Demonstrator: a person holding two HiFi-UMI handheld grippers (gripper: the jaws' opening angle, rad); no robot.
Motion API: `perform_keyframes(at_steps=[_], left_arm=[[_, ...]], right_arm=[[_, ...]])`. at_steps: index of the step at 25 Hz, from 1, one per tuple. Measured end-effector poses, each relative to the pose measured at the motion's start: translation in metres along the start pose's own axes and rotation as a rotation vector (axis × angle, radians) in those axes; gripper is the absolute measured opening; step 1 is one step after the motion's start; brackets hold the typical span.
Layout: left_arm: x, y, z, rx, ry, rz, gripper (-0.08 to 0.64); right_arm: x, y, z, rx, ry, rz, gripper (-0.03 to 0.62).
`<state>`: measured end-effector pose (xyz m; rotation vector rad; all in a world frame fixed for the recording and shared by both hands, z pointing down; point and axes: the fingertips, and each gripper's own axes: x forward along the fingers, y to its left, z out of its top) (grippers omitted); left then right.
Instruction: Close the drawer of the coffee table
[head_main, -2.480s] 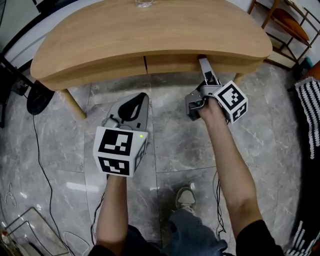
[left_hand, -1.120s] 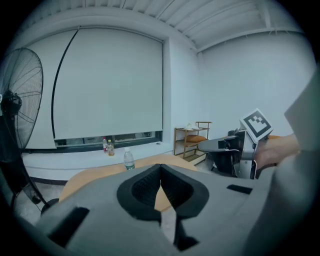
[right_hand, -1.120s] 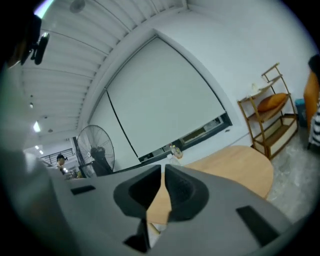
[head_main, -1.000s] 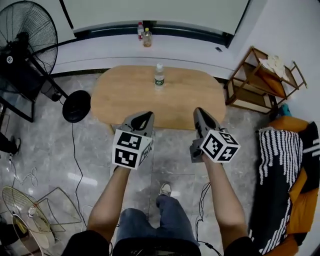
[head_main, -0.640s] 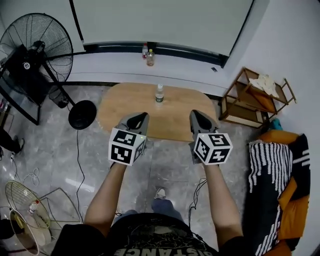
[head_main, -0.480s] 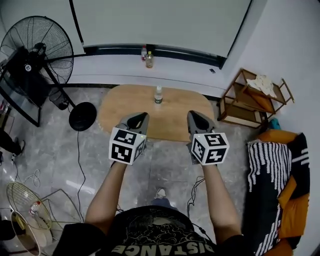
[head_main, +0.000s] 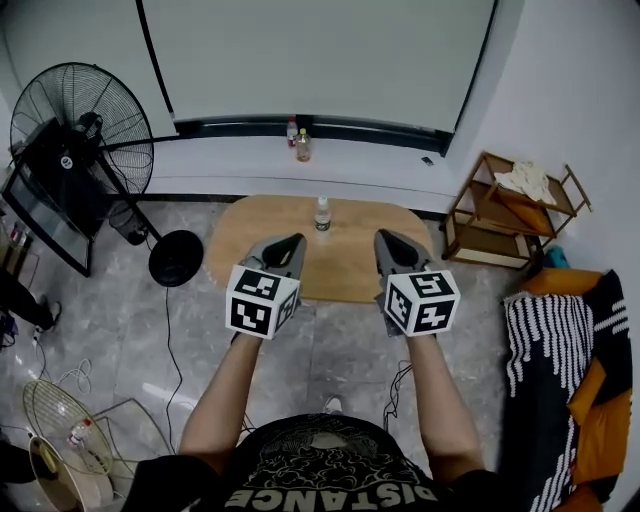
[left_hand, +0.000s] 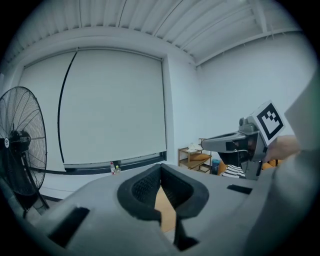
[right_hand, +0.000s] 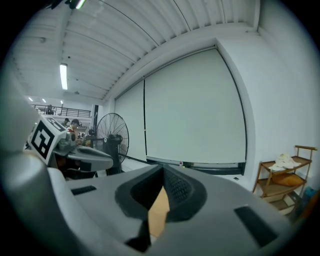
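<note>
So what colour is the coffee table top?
The coffee table is light tan wood, clearest in head view.

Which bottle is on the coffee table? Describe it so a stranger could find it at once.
Find the oval wooden coffee table mid-room. The clear bottle stands upright, alone, near its far edge. The other two bottles stand side by side on the white ledge behind it.

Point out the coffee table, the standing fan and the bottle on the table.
coffee table (head_main: 340, 265), head view, bare middle of the top.
standing fan (head_main: 85, 125), head view, round grille.
bottle (head_main: 322, 213), head view, its body.
</note>
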<state>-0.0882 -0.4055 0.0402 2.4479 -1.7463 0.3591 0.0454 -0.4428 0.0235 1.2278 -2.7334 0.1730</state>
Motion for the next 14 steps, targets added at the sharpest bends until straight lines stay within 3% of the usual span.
perform_keyframes(at_steps=[14], left_arm=[[0.0066, -0.0055, 0.0021, -0.01, -0.003, -0.002, 0.003]], right_arm=[[-0.0008, 0.0003, -0.0012, -0.04, 0.006, 0.004, 0.003]])
